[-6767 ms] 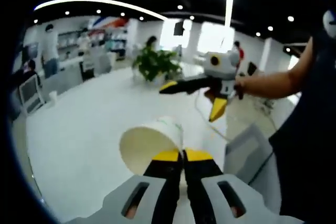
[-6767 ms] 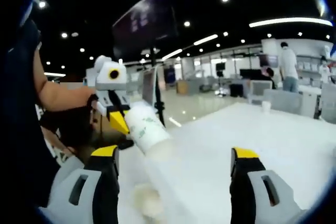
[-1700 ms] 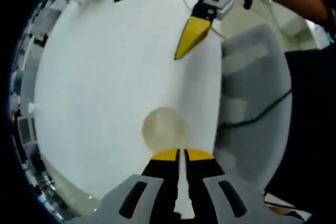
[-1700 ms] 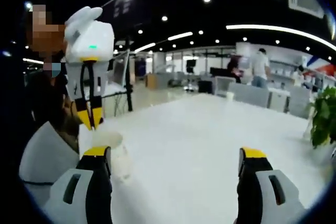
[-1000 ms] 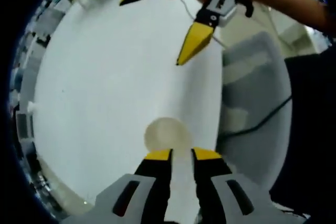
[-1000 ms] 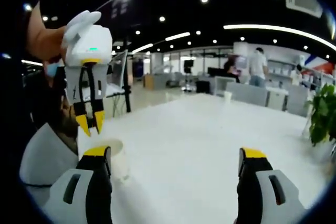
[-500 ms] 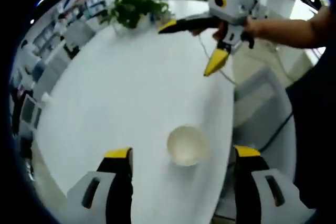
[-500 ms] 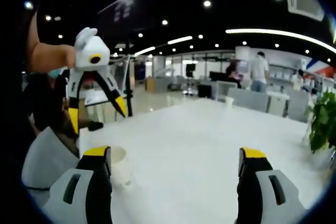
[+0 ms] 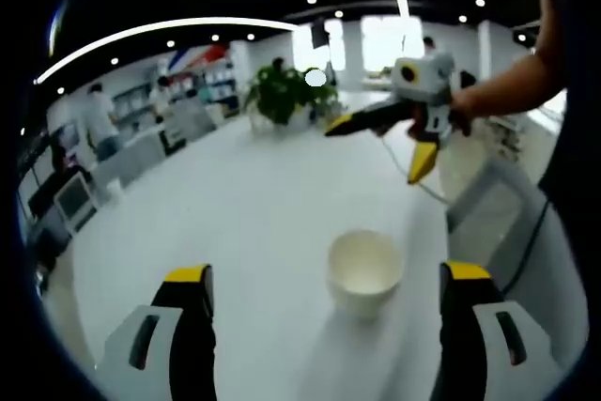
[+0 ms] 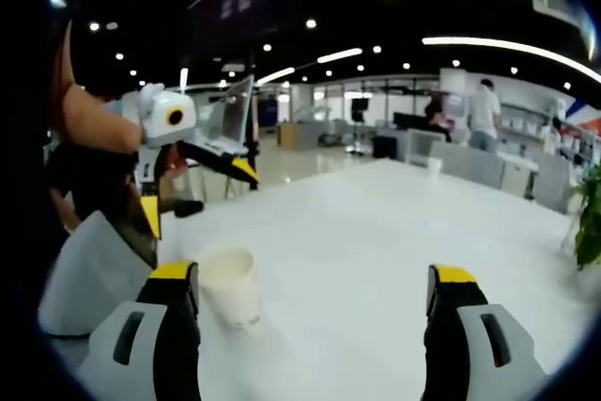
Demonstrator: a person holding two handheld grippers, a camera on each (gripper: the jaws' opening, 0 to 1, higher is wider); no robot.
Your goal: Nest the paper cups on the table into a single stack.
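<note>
Stack released: left gripper (image 9: 324, 274) now spread wide, lifted clear of paper cup stack (image 9: 364, 271), which stands upright on white table (image 9: 235, 204) near edge. A second ago we still pinched its rim. Right gripper (image 10: 315, 274) open, empty. Nesting looks done.

Paper cup stack (image 9: 365, 271): off-white, matt paper, smooth wall, rolled rim; small faint print low on the side in the right gripper view (image 10: 231, 286). Tabletop (image 9: 254, 204): white, smooth, semi-gloss laminate look, soft sheen and faint shadows, no texture. Left gripper (image 9: 326, 274): light grey matt moulded plastic body, black jaws with yellow tips, tips look rubbery, satin. Right gripper (image 10: 315, 274): same grey plastic, black and yellow jaws. Chair back (image 10: 89, 279) near the tabletop edge: pale grey, matt, material unclear.
</note>
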